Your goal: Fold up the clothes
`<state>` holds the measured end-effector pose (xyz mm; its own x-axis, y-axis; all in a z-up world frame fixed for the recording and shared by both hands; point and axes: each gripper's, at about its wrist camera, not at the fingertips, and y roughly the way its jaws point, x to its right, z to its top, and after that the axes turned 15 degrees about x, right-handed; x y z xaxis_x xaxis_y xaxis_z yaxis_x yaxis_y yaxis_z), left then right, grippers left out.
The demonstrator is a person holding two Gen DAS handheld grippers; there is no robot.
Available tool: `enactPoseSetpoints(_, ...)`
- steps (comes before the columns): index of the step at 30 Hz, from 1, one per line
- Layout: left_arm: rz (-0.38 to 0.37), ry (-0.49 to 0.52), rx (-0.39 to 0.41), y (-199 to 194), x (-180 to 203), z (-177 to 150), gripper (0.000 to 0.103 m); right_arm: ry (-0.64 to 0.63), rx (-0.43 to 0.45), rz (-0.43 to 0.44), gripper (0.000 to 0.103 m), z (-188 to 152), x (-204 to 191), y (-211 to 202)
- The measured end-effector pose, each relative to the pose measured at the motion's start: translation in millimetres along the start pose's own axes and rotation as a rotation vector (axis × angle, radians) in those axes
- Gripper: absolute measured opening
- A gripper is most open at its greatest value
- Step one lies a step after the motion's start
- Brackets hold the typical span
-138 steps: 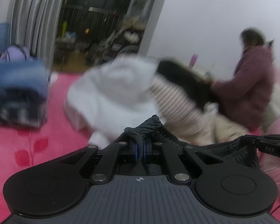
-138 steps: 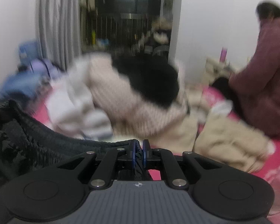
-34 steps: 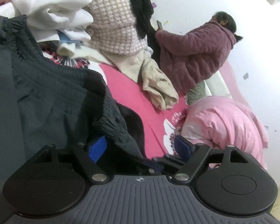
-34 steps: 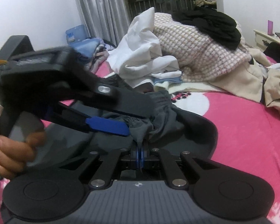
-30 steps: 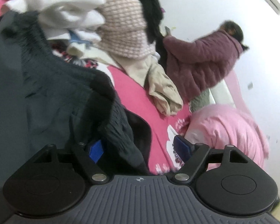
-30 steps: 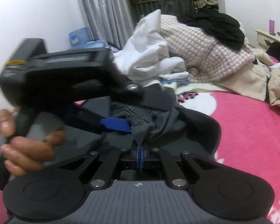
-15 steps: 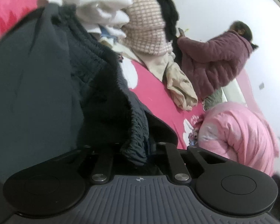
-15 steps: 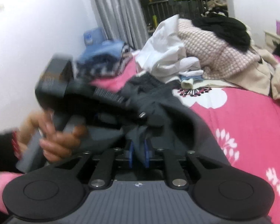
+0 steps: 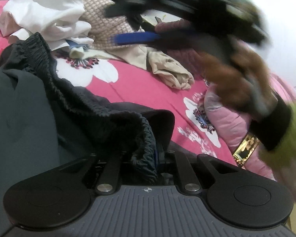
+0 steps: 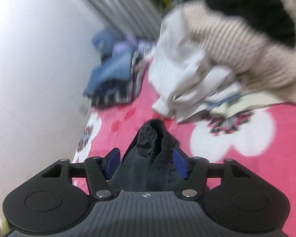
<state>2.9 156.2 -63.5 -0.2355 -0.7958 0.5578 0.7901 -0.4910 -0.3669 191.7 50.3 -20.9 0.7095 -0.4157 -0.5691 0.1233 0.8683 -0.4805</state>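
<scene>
right gripper [image 10: 146, 165] just let go, blue pads now spread around the dark shorts' waistband [image 10: 154, 136] at lower centre; left gripper [image 9: 146, 158] clamps that same waistband, so it's regrip time

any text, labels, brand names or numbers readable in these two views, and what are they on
None can be read.
Left hand-held gripper body: only a small crosshair mark, no letters.
Right hand-held gripper body: the same crosshair mark, no letters.
Gold band at the person's wrist: too blurred to tell whether it bears any text.
Folded clothes by the wall: motion-blurred, nothing legible.
</scene>
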Motion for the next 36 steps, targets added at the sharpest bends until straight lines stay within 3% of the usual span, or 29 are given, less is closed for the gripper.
enactPoseSetpoints(4,0.002,0.010,0.006,-2.2,-2.5,-1.1,0.010,-0.039,-0.122,-0.027,0.076,5.7,3.7,78.7)
enactPoseSetpoints(9,0.001,0.026,0.037,-13.4,-3.4,3.2,0.010,0.000,-0.202,-0.045,0.073,-1.8,15.7,139.4)
enactPoseSetpoints(10,0.001,0.029,0.043,-15.7,-3.5,4.0,0.010,0.013,-0.210,-0.039,0.061,-4.4,18.3,146.6)
enactPoseSetpoints(11,0.001,0.032,0.049,-17.9,-3.7,4.8,0.010,0.027,-0.214,-0.035,0.057,-6.5,20.6,151.5)
enactPoseSetpoints(12,0.001,0.036,0.055,-20.2,-3.9,5.7,0.010,0.042,-0.209,-0.036,0.043,-7.5,22.3,152.2)
enactPoseSetpoints(13,0.000,0.039,0.061,-22.4,-4.1,6.5,0.010,0.057,-0.204,-0.037,0.019,-8.6,24.1,152.8)
enactPoseSetpoints(15,0.000,0.045,0.074,-26.9,-4.4,8.2,0.010,0.070,-0.160,-0.057,0.014,-6.4,25.0,144.3)
enactPoseSetpoints(20,-0.001,0.061,0.105,-38.2,-5.3,12.4,0.009,0.136,0.058,-0.093,0.011,14.0,29.3,73.5)
enactPoseSetpoints(27,0.022,0.121,0.268,-97.6,22.5,58.1,0.008,0.186,0.387,-0.165,0.011,41.4,13.8,-103.6)
enactPoseSetpoints(31,-0.002,0.181,0.406,-126.0,56.5,96.7,0.008,0.116,0.579,-0.196,0.011,52.0,-25.9,-210.8)
enactPoseSetpoints(36,-0.106,0.265,0.581,-153.7,116.9,147.4,0.007,-0.063,0.805,-0.250,0.011,55.6,-106.1,-316.8)
